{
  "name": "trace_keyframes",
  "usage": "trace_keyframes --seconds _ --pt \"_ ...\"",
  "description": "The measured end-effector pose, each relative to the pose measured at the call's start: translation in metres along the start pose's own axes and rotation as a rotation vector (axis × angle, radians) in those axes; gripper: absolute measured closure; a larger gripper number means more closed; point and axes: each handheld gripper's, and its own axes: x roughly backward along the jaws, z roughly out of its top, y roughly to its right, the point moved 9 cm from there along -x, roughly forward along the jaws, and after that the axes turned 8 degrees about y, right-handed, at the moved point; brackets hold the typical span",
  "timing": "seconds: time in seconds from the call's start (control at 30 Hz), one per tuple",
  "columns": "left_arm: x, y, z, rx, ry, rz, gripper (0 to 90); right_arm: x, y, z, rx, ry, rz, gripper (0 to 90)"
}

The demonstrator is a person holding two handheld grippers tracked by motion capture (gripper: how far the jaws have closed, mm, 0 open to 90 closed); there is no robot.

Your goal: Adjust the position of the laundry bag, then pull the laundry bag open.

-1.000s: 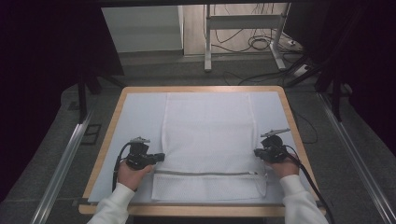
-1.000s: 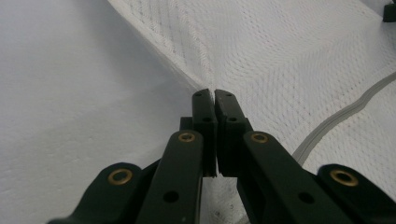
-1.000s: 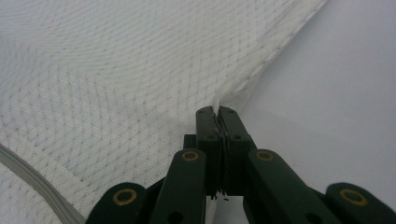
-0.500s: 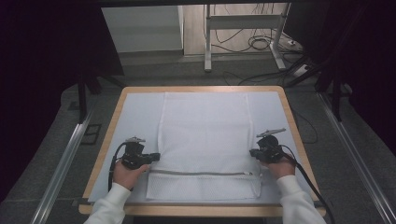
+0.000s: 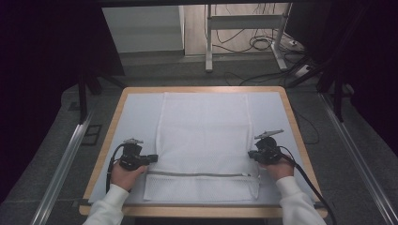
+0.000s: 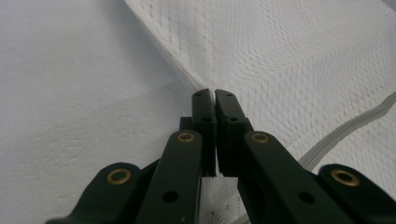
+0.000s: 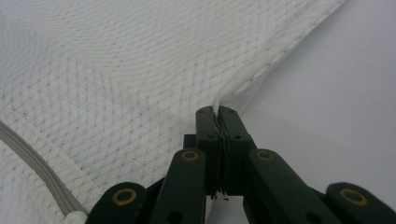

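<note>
1. The white mesh laundry bag [image 5: 202,140] lies flat on the table [image 5: 281,91], zipper [image 5: 197,174] near the person.
2. It looks light, limp and likely to sag; the side hems suit pinching.
3. The left gripper [image 6: 214,94] and right gripper [image 7: 217,111] are each clamped on an edge.

White on white down here: the mesh bag [image 5: 202,136] is white with a fine honeycomb weave, crossed near its lower end by a pale grey zipper [image 5: 197,175]. Under it, the mat [image 5: 136,112] is a very pale bluish white, plain, framed by the table [image 5: 112,122] edge in light tan wood. Both grippers, left gripper [image 5: 151,158] and right gripper [image 5: 252,153], are black, with brass-coloured rivets showing in the gripper views. Sleeves [image 5: 293,197] are white. The floor [image 5: 56,140] is speckled grey carpet, and the cables [image 5: 263,44] are black
</note>
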Motion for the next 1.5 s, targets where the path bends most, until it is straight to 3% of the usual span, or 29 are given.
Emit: trace_keyframes --seconds 0.13,0.27,0.3,0.33,0.37,0.4,0.5,0.63,0.97,1.13,1.5 --pt "0.0 0.0 -0.001 -0.007 -0.001 0.006 87.5 0.0 0.0 0.0 0.001 0.003 0.002 87.1" --pt "0.002 0.0 0.0 -0.031 0.002 0.027 75.1 0.001 0.001 0.0 0.007 0.007 0.0 84.7" --pt "0.006 -0.002 0.002 -0.064 0.022 0.05 70.8 0.002 0.001 0.001 0.007 0.011 0.01 76.1" --pt "0.006 -0.002 0.002 -0.064 0.022 0.05 66.3 0.002 0.001 0.001 0.007 0.011 0.01 76.1" --pt "0.009 -0.003 0.004 -0.069 0.039 0.062 66.3 0.002 0.002 0.001 0.001 0.016 0.008 68.4" --pt "0.012 -0.004 0.005 -0.069 0.05 0.07 57.7 0.004 0.004 0.002 -0.011 0.022 0.001 61.8" --pt "0.02 -0.009 0.009 -0.052 0.087 0.095 52.5 0.008 0.01 0.008 -0.039 0.067 -0.018 49.0" --pt "0.02 -0.008 0.009 -0.05 0.089 0.093 47.7 0.014 0.013 0.011 -0.039 0.101 -0.026 41.8" --pt "0.019 0.02 0.016 -0.094 0.104 0.033 44.1 0.025 0.021 0.015 -0.068 0.158 -0.023 31.4" --pt "0.018 0.034 0.019 -0.106 0.116 0.018 44.1 0.026 0.023 0.015 -0.074 0.164 -0.026 30.1" --pt "0.005 0.072 0.016 -0.142 0.092 -0.051 43.9 0.027 0.024 0.015 -0.068 0.173 -0.028 29.5"
